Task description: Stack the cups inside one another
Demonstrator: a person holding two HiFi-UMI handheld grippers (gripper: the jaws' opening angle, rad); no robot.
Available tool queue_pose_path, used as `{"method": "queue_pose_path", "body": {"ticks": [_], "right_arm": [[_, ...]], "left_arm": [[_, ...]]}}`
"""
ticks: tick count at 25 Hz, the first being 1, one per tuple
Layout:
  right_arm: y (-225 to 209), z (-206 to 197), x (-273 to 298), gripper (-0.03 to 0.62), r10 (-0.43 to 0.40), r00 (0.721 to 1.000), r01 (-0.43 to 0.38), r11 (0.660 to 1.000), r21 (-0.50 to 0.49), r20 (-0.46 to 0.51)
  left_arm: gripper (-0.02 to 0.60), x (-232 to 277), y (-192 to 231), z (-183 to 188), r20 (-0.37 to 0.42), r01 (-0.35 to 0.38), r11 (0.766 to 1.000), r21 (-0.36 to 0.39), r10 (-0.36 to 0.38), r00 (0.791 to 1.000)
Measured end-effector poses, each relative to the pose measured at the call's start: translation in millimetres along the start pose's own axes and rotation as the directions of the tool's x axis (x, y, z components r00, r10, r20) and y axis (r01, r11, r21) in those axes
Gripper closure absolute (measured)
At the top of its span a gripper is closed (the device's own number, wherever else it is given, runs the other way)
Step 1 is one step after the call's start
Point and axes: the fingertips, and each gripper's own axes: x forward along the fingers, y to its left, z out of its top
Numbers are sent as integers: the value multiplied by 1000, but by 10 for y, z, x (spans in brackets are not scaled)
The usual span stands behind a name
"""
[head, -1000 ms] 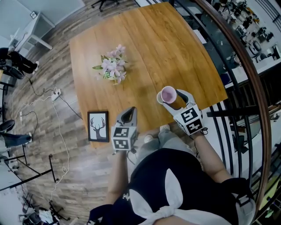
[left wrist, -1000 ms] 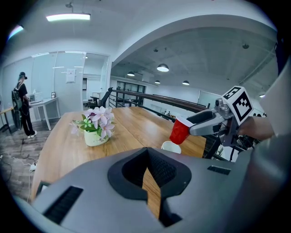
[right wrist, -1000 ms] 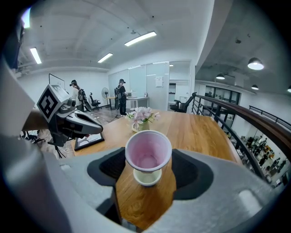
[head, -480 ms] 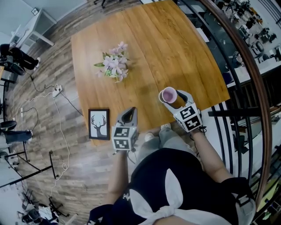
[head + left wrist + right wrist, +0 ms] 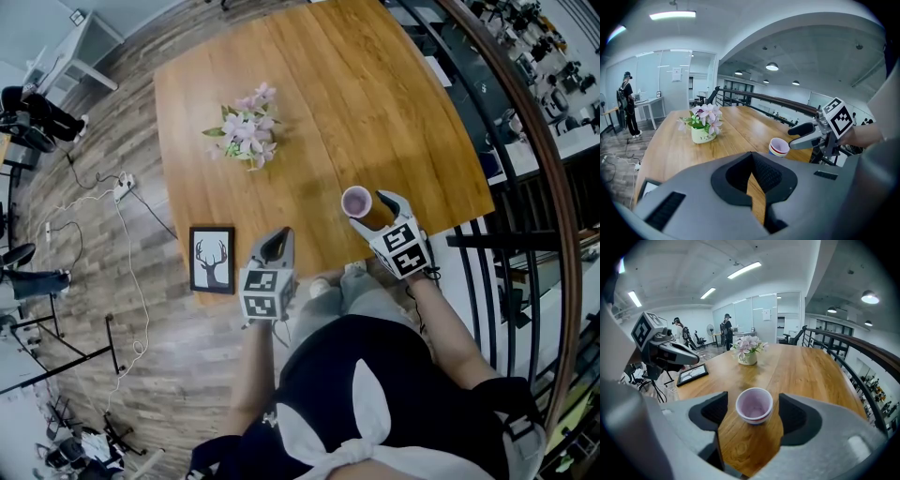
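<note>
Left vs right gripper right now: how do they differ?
Left gripper is shut; right gripper is open, its jaws having just widened. Left gripper has nothing between its jaws; right gripper straddles the cup stack standing on the table, pads clear of it. Both point forward and down.

Grained wooden table point(image 5: 356, 94), smooth cups point(image 5: 356, 200)

Cups point(image 5: 778, 147): base hidden behind the left gripper point(image 5: 751, 159); number nested too small to count. Vase point(image 5: 703, 135): print unreadable. Frame point(image 5: 643, 188): mostly hidden by that gripper's body in the left gripper view.
</note>
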Motion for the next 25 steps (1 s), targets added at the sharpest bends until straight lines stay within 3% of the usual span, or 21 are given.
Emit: {"method": "queue_pose_path", "body": {"ticks": [8,14,20,25], "right_arm": [[22,112,-121,268,2,999,-3,1000,17,42],[62,286,-333,455,-9,993,7,1000,18,116],[74,401,-511,587,-28,985,25,999,21,172],[124,370,-577,595,-24,986,20,999,28,165]], "left_arm": [[565,-28,-26,50,12,3,1000,1,-3,1000],[565,-19,-115,108,27,29,999,18,-30,999],[565,-9,-272,198,48,68,997,37,-70,996],[565,-9,-441,255,57,104,993,59,-107,993]]}}
